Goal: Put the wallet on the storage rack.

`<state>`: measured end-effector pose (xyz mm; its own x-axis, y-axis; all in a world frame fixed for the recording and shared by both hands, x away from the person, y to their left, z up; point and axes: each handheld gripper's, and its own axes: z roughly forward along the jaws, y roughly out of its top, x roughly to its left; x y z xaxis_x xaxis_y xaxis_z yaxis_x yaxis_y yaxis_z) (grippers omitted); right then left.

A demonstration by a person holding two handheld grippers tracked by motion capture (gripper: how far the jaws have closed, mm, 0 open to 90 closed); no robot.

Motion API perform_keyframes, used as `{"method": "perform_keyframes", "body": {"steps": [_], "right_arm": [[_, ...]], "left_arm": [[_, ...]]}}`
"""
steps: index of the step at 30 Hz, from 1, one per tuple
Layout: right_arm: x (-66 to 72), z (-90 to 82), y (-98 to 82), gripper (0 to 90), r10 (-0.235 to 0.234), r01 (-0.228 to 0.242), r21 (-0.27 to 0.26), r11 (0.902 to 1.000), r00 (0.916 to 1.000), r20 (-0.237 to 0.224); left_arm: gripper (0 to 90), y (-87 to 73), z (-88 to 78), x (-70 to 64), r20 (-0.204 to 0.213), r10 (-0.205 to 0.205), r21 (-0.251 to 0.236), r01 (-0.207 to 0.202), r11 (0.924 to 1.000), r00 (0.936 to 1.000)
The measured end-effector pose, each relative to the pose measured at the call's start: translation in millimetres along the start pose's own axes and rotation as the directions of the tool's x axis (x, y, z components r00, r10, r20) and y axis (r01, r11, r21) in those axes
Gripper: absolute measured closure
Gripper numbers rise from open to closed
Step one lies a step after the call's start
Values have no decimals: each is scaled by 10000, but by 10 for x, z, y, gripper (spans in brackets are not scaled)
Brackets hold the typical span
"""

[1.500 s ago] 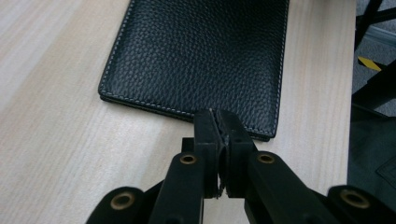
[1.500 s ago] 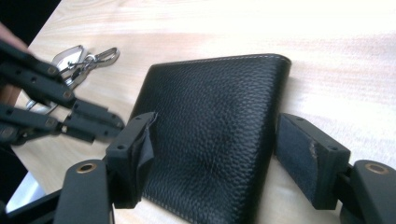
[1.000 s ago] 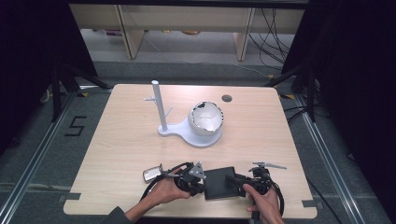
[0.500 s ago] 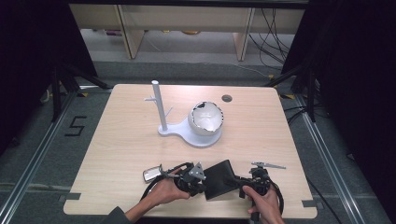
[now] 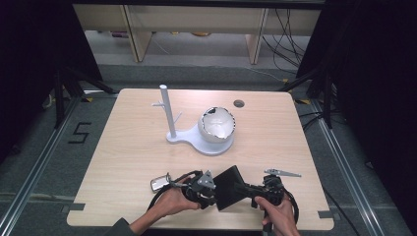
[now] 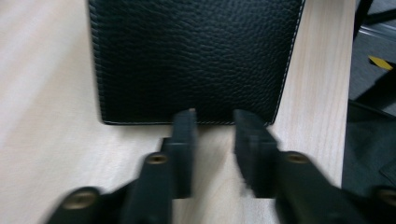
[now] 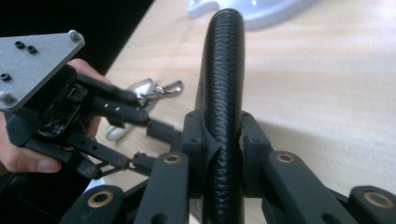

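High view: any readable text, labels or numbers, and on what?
"5": dark floor marking left of the table.
The black wallet, the white stand and both gripper views: no readable text.

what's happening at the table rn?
A person works a black leather wallet near the table's front edge with two hand-held tongs. The right tongs are clamped on the wallet's edge and hold it tilted up. The left tongs have just been opening, nothing between their jaws. A white stand carrying a white cup sits untouched mid-table.
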<state>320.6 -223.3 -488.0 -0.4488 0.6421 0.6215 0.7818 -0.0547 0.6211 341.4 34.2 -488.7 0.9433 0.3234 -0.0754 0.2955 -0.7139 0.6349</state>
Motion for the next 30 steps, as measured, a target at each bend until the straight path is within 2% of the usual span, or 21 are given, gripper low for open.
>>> {"method": "perform_keyframes", "body": {"steps": [2, 3, 5, 7, 9, 13, 14, 15, 16, 17, 18, 19, 20, 21, 23, 26, 28, 29, 30], "right_arm": [[51, -21, 30, 774, -218, 218, 11, 9998, 9997, 51], [43, -20, 43, 774, -604, 606, -116, 9981, 9981, 110], [74, -37, 62, 775, -638, 638, -135, 9979, 9980, 11], [85, -45, 83, 775, -882, 878, -211, 9959, 9960, -142], [136, -67, 114, 776, -786, 779, -296, 9965, 9967, -205], [134, -85, 194, 776, -1114, 1101, -505, 9926, 9935, -237], [157, -95, 206, 776, -857, 845, -525, 9950, 9961, -212], [127, -91, 238, 776, -1244, 1235, -635, 9903, 9922, -93], [132, -101, 264, 776, -1212, 1201, -669, 9905, 9926, -120], [168, -124, 285, 775, -768, 754, -584, 9954, 9968, -234], [143, -124, 318, 775, -1157, 1144, -709, 9909, 9932, -158], [125, -130, 354, 775, -1252, 1243, -802, 9890, 9921, -54], [144, -143, 371, 775, -1013, 1004, -806, 9917, 9948, -81], [109, -143, 403, 775, -1339, 1334, -892, 9870, 9910, 5], [108, -176, 458, 775, -887, 869, -854, 9926, 9959, -183], [30, -191, 540, 775, -1269, 1267, -1095, 9859, 9919, 51], [9, -211, 592, 775, -1225, 1223, -1163, 9857, 9925, 51], [38, -230, 622, 775, -816, 811, -1089, 9907, 9967, 6], [12, -236, 658, 775, -1192, 1200, -1259, 9848, 9928, 139]], "left_arm": [[525, 1, -71, 12, -83, -117, -102, 116, 9999, 9999], [488, -5, -112, 13, -184, -223, -154, 220, 9996, 9996], [435, -25, -200, 17, -282, -416, -286, 408, 9988, 9987], [401, -57, -293, 18, -363, -482, -340, 470, 9983, 9982], [368, -105, -396, 23, -547, -479, -314, 462, 9984, 9974], [336, -234, -581, 49, -839, -641, -390, 610, 9974, 9944], [329, -269, -613, 50, -900, -718, -392, 685, 9969, 9934], [323, -306, -641, 52, -981, -737, -367, 704, 9968, 9925], [319, -342, -659, 45, -1101, -842, -447, 797, 9958, 9903], [311, -378, -679, 53, -1186, -762, -387, 721, 9966, 9900], [300, -424, -691, 47, -1247, -904, -444, 855, 9954, 9881], [291, -451, -709, 55, -1258, -864, -366, 824, 9959, 9883], [288, -487, -723, 48, -1285, -1073, -500, 1016, 9936, 9859], [283, -522, -752, 56, -1356, -1108, -431, 1058, 9935, 9846], [274, -584, -794, 63, -1379, -1228, -483, 1171, 9919, 9828], [270, -657, -840, 72, -1516, -1491, -631, 1410, 9880, 9771], [266, -699, -866, 79, -1558, -1591, -706, 1497, 9862, 9749], [264, -715, -878, 86, -1561, -1552, -668, 1464, 9870, 9755], [262, -732, -886, 88, -1616, -1656, -675, 1565, 9854, 9729]]}}
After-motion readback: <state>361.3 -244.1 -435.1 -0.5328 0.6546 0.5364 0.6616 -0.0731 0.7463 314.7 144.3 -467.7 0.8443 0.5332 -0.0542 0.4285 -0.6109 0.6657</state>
